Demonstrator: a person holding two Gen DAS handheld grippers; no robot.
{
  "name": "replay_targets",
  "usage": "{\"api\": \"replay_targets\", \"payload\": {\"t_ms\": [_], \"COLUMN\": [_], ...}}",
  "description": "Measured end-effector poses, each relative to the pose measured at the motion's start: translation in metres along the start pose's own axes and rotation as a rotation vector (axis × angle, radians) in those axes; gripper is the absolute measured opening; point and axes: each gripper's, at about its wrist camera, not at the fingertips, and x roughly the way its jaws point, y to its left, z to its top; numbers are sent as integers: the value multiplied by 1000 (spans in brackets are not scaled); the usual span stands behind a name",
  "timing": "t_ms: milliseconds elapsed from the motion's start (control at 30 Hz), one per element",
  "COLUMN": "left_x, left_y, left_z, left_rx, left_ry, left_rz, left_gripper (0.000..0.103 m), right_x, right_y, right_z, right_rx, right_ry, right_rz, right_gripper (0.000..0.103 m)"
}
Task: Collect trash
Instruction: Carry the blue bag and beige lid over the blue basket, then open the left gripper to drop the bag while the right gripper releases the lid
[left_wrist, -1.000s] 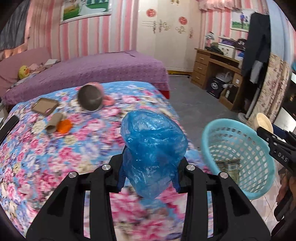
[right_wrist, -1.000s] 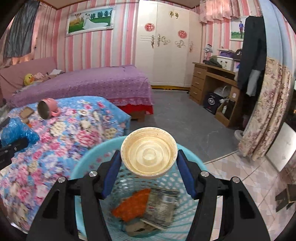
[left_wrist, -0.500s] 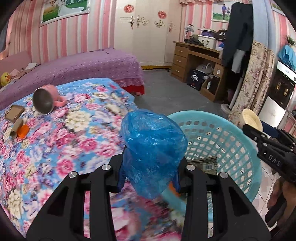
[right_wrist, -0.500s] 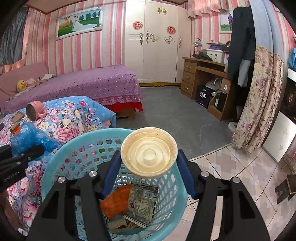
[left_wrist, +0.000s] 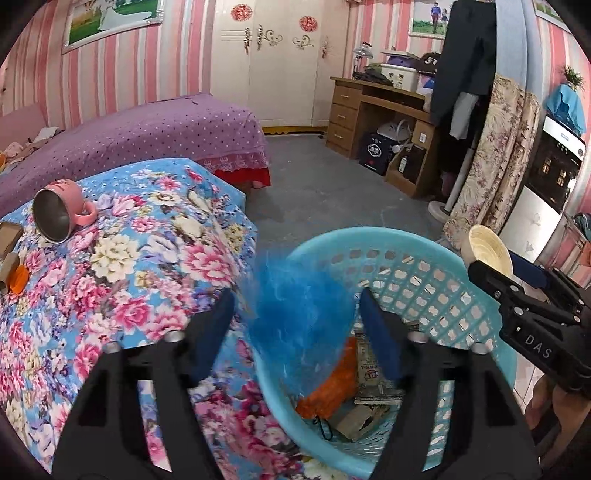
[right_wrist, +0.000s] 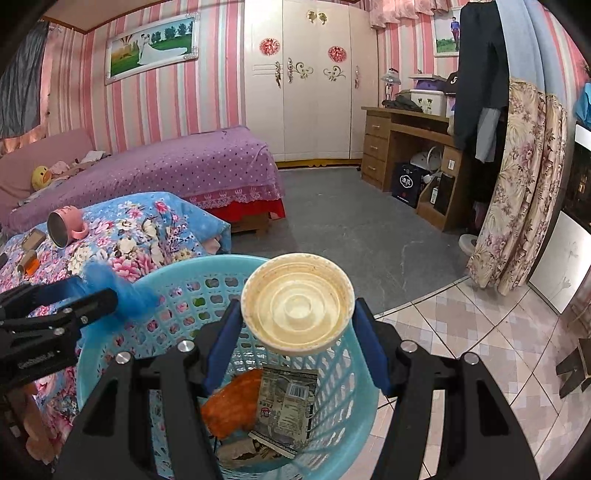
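**Blue bag let go at the basket rim**

Since the earlier frames the left gripper has swung from over the flowered bedspread to the near rim of the turquoise basket, and its jaws have just been opening: they now stand wide, with the blue plastic bag between them but clear of both pads. The bag is a motion-blurred smear over the basket's rim on the bed side, its outline hard to make out; in the right wrist view it shows only as a blue blur at the left gripper's tip.

The right gripper holds a cream plastic lid clamped between its blue pads above the basket's opening; its body reads "DAS" in the left wrist view.

Inside the basket lie an orange wrapper and a grey snack packet with a barcode and small print too fine to read; other scraps below them are half hidden by the gripper bodies.

At the bedspread's far left edge a pink mug lies on its side, with a cardboard tube and an orange scrap cut off by the frame.
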Motion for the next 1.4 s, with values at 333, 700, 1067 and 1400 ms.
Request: {"api": "replay_targets", "payload": {"t_ms": [333,700,1067,1400], "left_x": [-22,-32,-45,-33], "left_y": [40,79,95,91], "left_z": [5,-2,0,-3], "left_rx": [-12,-32,-71,-101], "left_ry": [-28,-13,-5,15], "left_rz": [90,111,66,32], "left_gripper": [94,95,95,95], "right_x": [0,-2,-5,-7], "right_y": [14,30,31,20], "right_z": [3,7,10,9], "right_rx": [8,-8,7,43], "right_ry": [-8,-14,-27,-39], "right_rz": [11,7,-18,-40], "right_gripper": [61,61,72,75]}}
